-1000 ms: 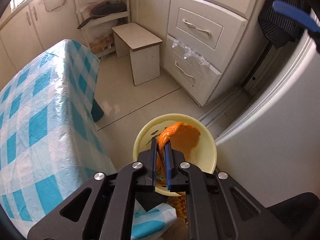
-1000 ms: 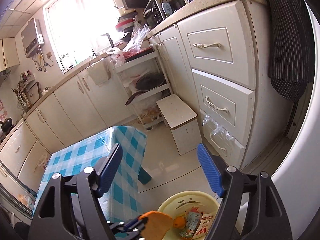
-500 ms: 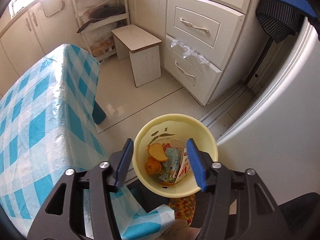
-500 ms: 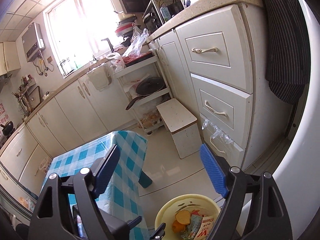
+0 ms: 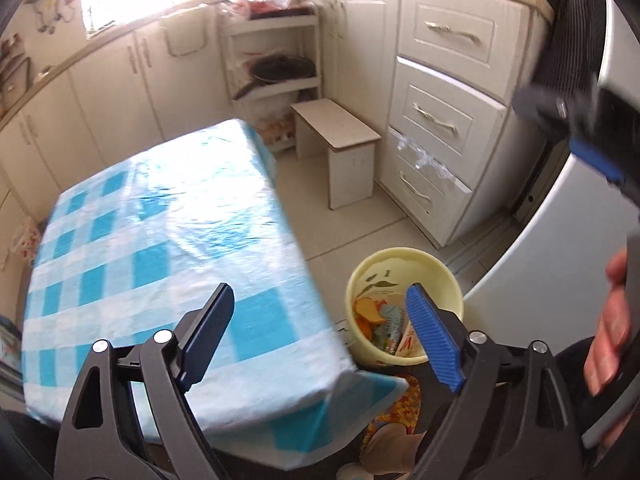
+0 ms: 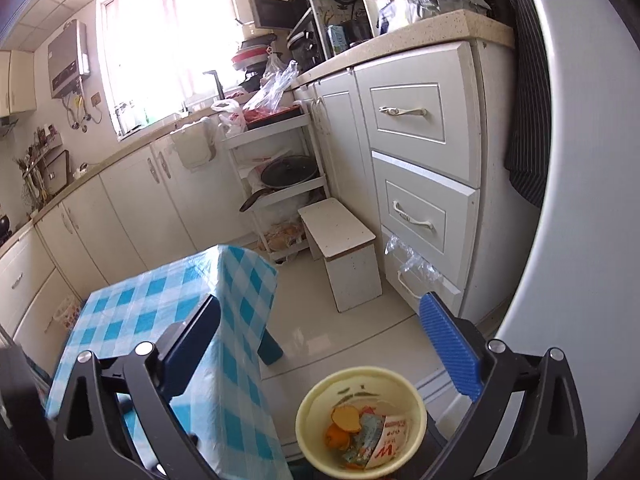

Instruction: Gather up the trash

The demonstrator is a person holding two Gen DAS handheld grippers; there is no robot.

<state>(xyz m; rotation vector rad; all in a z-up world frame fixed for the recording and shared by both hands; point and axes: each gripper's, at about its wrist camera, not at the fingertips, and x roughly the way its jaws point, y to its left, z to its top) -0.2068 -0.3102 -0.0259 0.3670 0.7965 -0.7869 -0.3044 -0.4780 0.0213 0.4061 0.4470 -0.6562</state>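
Note:
A pale yellow bin (image 5: 404, 260) stands on the floor beside the table. It holds orange peel (image 5: 368, 309) and crumpled wrappers (image 5: 394, 322). The bin also shows in the right wrist view (image 6: 360, 384) with the peel (image 6: 345, 419) and a red-and-white wrapper (image 6: 390, 442) inside. My left gripper (image 5: 320, 332) is open and empty, above the table corner and the bin. My right gripper (image 6: 320, 344) is open and empty, high above the bin. One blue fingertip of the right gripper (image 5: 596, 158) shows at the right in the left wrist view.
A table with a blue-and-white checked cloth (image 5: 160, 240) fills the left. A small white stool (image 5: 340, 136) stands by the white drawers (image 5: 440, 120). A white appliance (image 5: 560, 260) is on the right. A shelf rack with pans (image 6: 280, 176) is behind.
My left gripper opened and let the orange peel drop into the bin, then lifted and swung left over the table. The right gripper stayed open and rose a little.

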